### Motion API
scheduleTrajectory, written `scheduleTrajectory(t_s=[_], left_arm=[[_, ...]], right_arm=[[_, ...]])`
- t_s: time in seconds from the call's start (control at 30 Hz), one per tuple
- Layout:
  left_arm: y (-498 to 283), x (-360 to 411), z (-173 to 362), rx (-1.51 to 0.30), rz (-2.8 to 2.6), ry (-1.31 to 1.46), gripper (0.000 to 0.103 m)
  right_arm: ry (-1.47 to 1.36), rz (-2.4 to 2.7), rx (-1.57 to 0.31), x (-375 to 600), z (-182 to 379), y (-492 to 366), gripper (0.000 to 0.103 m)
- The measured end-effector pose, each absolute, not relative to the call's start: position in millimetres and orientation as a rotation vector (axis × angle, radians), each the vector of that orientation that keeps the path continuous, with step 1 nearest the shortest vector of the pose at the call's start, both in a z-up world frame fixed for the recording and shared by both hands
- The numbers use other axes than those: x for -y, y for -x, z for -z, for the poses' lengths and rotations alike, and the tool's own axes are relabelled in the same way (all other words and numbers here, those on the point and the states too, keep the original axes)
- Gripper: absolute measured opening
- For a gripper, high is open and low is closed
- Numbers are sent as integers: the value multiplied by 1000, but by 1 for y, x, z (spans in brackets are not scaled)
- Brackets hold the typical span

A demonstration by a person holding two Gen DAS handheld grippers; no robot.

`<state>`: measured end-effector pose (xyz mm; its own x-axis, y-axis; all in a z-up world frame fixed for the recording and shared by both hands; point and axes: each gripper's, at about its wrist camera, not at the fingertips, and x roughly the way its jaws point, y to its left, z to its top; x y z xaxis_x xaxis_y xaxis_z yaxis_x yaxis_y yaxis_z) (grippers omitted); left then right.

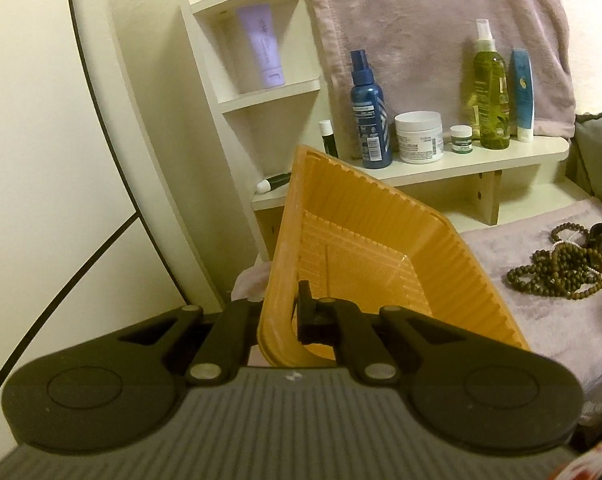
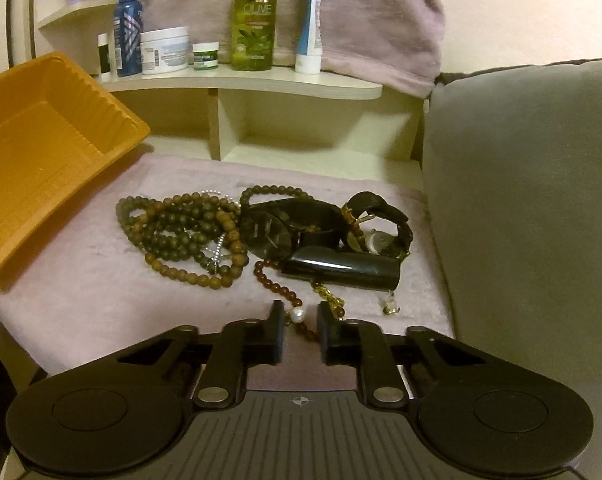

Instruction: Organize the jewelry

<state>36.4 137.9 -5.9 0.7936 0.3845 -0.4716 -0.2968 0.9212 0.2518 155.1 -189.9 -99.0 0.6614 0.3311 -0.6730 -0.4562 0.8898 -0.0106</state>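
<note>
My left gripper (image 1: 295,312) is shut on the near rim of a ribbed orange tray (image 1: 381,248), holding it tilted up off the cloth. The tray (image 2: 41,152) appears at the left in the right wrist view. A tangled pile of brown bead strands (image 2: 181,232), black watches (image 2: 285,224) and a black tube (image 2: 341,270) lies on the pink cloth (image 2: 81,292). My right gripper (image 2: 301,320) is down at the pile's near edge. Its jaws are nearly together around a reddish bead strand with a white pearl (image 2: 297,314), the pearl against the left finger.
A low shelf (image 2: 241,80) behind the cloth carries bottles, jars and a tube. A grey cushion (image 2: 533,200) rises on the right. A pink towel (image 1: 421,20) hangs behind the shelf, and a corner shelf (image 1: 261,92) stands to the left.
</note>
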Motion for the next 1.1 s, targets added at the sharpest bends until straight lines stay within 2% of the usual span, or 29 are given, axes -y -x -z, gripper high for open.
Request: scheduleTrajectory(t_s=[0.43, 0.7, 0.87, 1.1], left_arm=[[-35, -141, 8, -532, -363, -150, 4], [-34, -144, 9, -530, -354, -133, 4], [-34, -147, 10, -529, -352, -123, 4], [-34, -148, 12, -528, -351, -115, 4]], right_arm=[[170, -477, -660, 184, 75, -143, 8], [81, -796, -603, 96, 38, -131, 8], [101, -923, -622, 34, 48, -129, 8], [90, -970, -615, 15, 54, -125, 9]])
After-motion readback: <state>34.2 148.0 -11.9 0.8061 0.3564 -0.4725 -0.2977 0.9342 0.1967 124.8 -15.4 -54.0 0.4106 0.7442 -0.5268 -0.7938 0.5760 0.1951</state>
